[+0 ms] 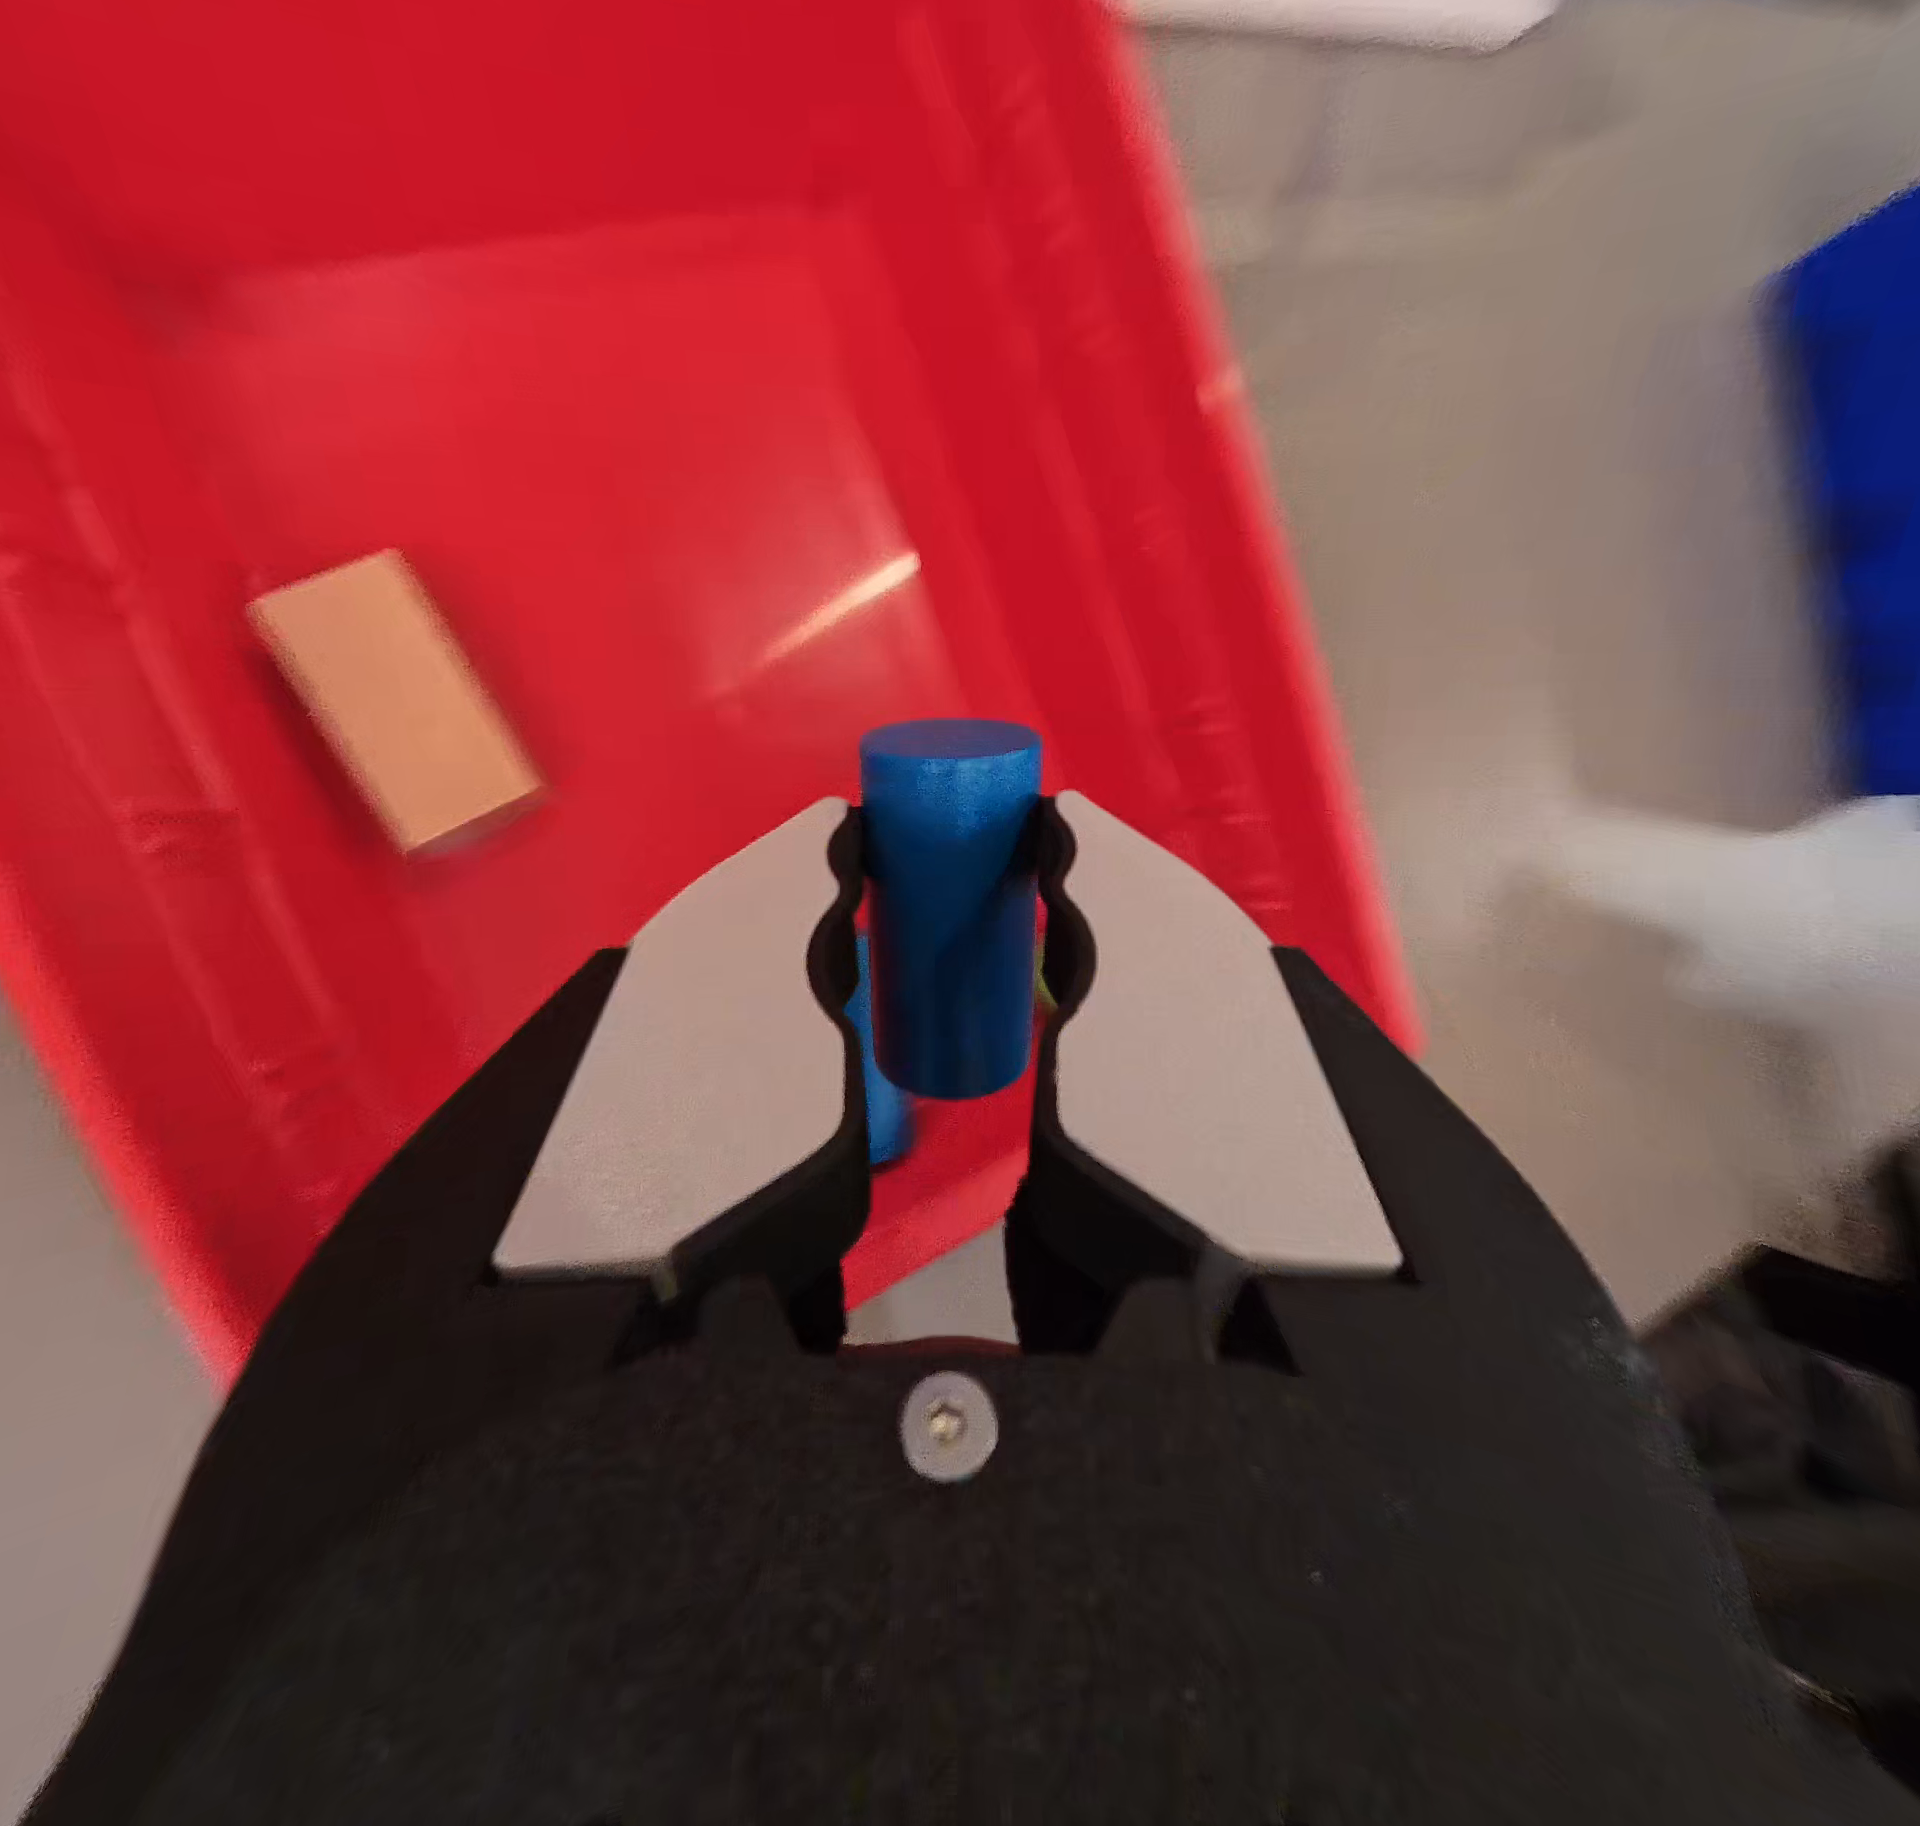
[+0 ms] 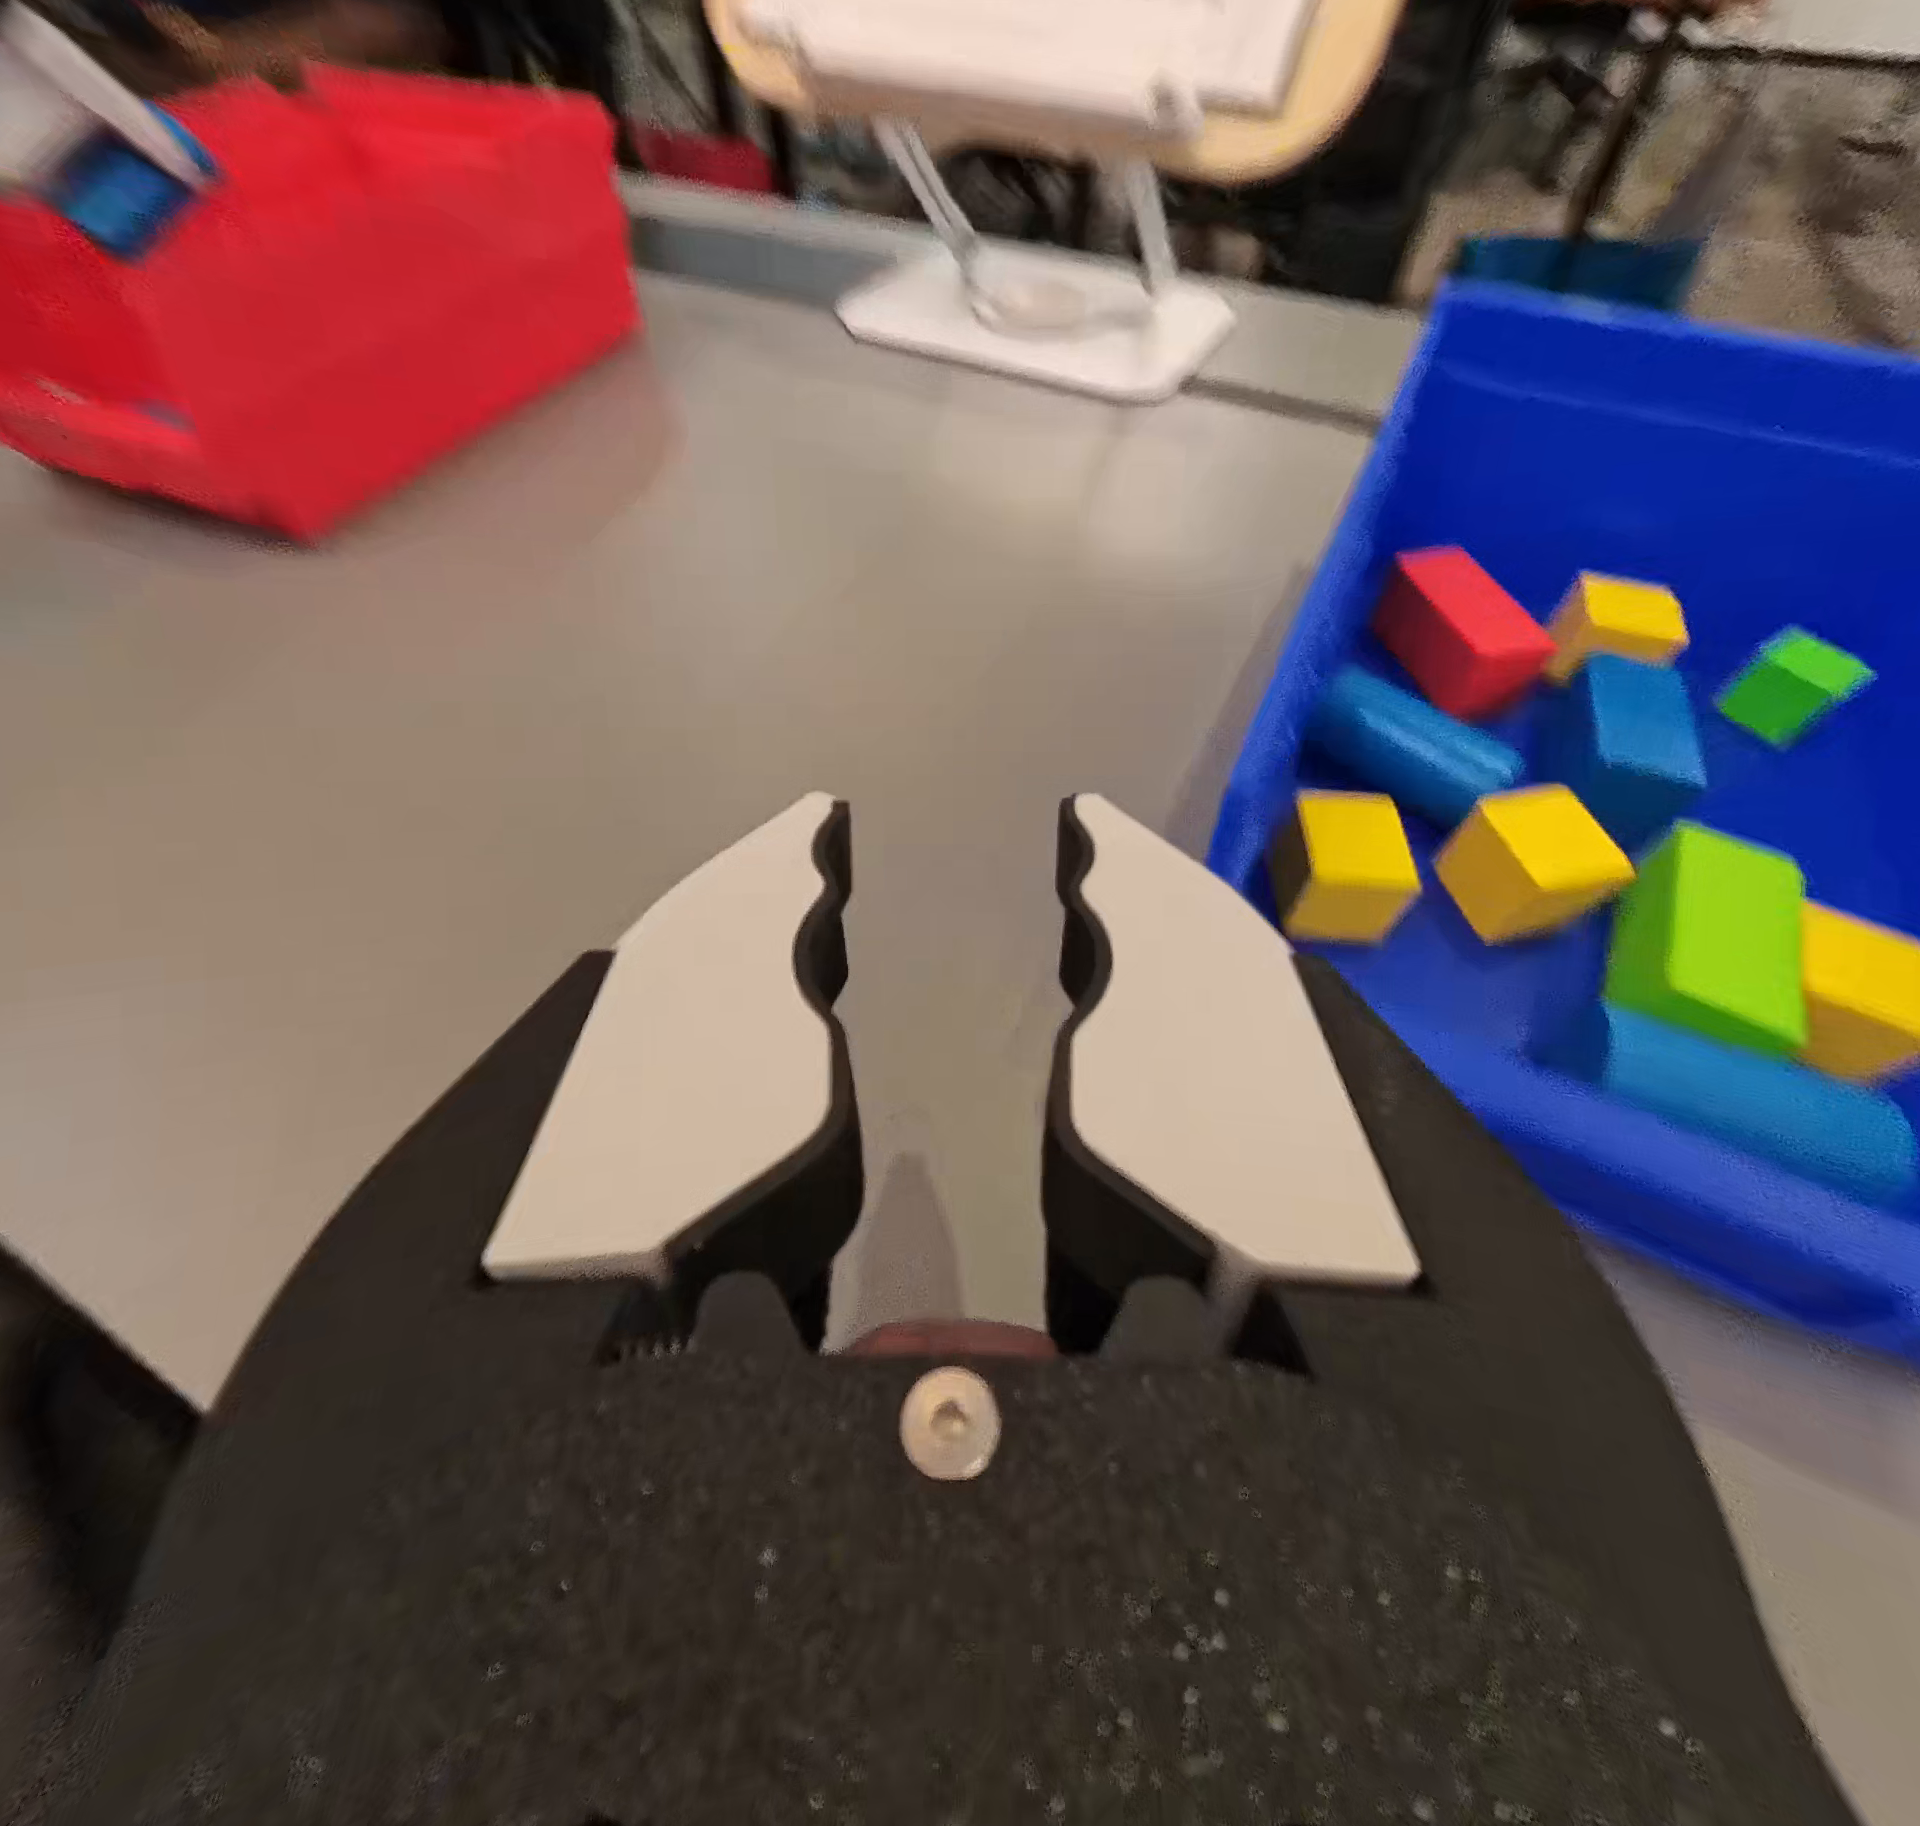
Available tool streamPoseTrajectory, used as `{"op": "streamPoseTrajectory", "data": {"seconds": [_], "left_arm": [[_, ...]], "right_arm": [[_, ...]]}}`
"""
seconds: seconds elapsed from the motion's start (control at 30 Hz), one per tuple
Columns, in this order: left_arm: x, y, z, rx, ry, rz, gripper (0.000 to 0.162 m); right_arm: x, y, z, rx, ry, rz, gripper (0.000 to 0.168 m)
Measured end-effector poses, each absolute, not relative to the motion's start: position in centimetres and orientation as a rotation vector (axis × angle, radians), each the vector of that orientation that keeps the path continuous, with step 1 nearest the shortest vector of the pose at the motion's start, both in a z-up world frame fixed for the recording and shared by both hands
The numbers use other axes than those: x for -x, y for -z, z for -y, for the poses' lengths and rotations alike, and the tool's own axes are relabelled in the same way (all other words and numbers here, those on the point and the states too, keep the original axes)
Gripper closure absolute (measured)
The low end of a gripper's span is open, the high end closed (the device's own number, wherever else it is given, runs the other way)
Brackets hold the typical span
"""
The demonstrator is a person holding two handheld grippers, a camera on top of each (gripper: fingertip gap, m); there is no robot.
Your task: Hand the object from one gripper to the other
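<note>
Grey tabletop (image 2: 727,633) carries a red bin (image 1: 623,322) and a blue bin (image 2: 1558,394). Left tool (image 1: 951,810) clamps an upright blue cylinder (image 1: 951,903) over the red bin's near edge; right tool (image 2: 954,815) gapes empty.

blue piece (image 1: 883,1101) half-hidden behind held cylinder (image 1: 951,903), red bin (image 1: 623,114) blurred

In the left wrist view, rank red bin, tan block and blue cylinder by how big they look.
1. red bin, filling most of the frame.
2. and 3. unsure: blue cylinder, clamped in the left claw, and tan block look alike in size, and the cylinder sits nearer the camera.
</note>
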State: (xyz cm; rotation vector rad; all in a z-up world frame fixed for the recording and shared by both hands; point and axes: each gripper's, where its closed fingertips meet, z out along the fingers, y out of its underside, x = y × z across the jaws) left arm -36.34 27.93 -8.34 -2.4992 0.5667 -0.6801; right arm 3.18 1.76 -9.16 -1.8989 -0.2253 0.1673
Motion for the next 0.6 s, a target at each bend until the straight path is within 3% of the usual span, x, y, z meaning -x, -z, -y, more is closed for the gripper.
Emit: {"op": "streamPoseTrajectory", "data": {"seconds": [0.1, 0.23, 0.4, 0.6], "left_arm": [[31.4, 2.9, -25.3, 2.280, 1.097, -0.601, 0.131], [24.7, -0.8, -20.8, 2.126, 1.566, -0.582, 0.131], [17.8, -0.2, -17.1, 2.089, 1.984, -0.464, 0.131], [14.4, 0.6, -14.6, 2.057, 2.240, -0.426, 0.131]], "right_arm": [[-1.6, 5.6, -3.6, 1.806, -0.280, 0.402, 0.123], [2.8, 2.4, -6.8, 1.659, -0.396, 0.720, 0.086], [9.2, -0.2, -10.5, 1.461, -0.594, 0.885, 0.084], [14.6, 1.2, -13.4, 1.399, -0.651, 0.918, 0.076]]}}
